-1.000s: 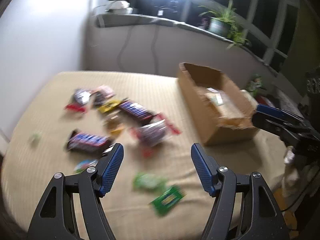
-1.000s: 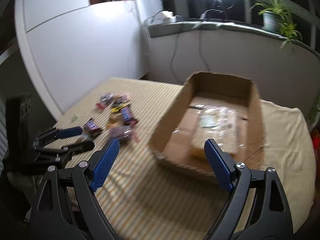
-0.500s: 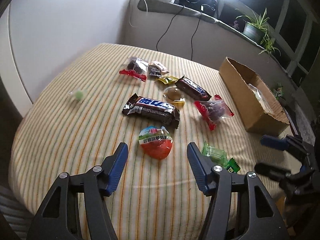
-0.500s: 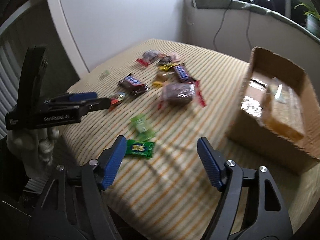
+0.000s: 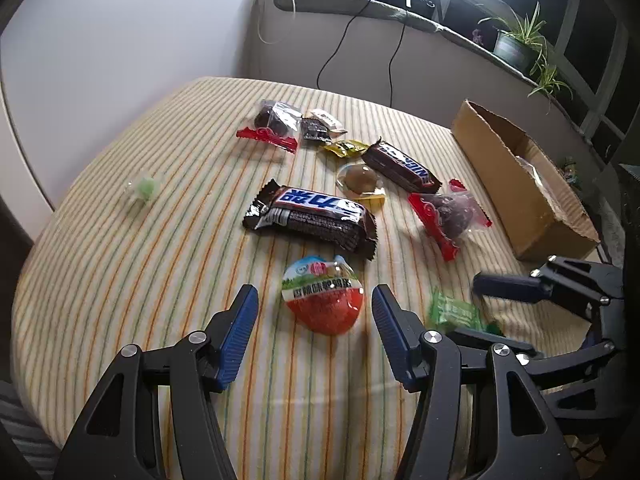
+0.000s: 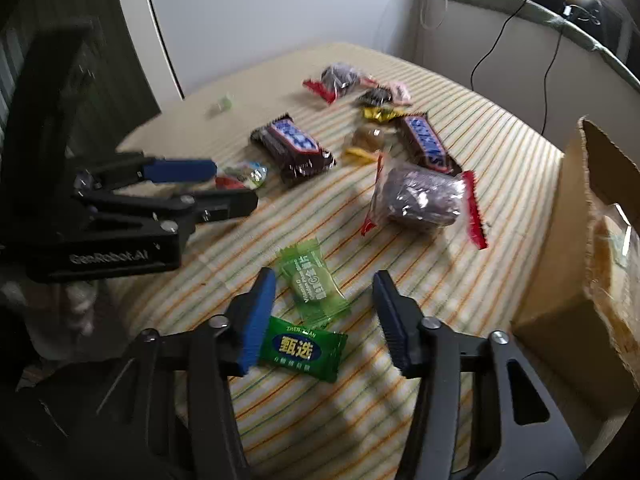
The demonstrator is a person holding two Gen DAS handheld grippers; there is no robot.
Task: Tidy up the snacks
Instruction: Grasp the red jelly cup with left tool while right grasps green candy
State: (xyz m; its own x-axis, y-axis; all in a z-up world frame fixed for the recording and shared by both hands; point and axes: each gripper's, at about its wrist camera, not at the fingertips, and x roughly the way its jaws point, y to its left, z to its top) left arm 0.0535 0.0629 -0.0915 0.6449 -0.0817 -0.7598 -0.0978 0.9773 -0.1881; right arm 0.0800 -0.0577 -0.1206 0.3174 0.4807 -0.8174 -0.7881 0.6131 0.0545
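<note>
the snacks are seen scattered over the striped tabletop point(image 5: 120, 280), none of them lifted yet, so the step in hand is judged to be the approach to a first pick, with the task barely begun.

in the left wrist view the left claw point(image 5: 314, 320) is held released, its jaws spread wide and empty, with the round jelly cup point(image 5: 322, 300) lying between the blue pads and touched by neither. at 12 o'clock from the cup, just beside it, the big chocolate bar point(image 5: 312, 216) is laid across the cloth; a smaller chocolate bar point(image 5: 400, 166) and a red-edged clear packet point(image 5: 450, 212) are found toward 1 and 2 o'clock. the cardboard box point(image 5: 520, 184) is set at 2 o'clock, near the edge of the tabletop, well apart from the cup.

in the right wrist view the right claw point(image 6: 324, 316) is likewise released and empty. a light green candy point(image 6: 314, 282) is framed between its pads, and a dark green candy point(image 6: 302, 348) is lying at 6 o'clock from that one, right against the left pad. the box is seen at 3 o'clock.

the next move is judged to call for each claw to be lowered until the pads straddle its snack, then clenched gently: the cup looks slippery and rounded, and the thin wrappers may slide on the cloth. a carry to the box would then be needed.
</note>
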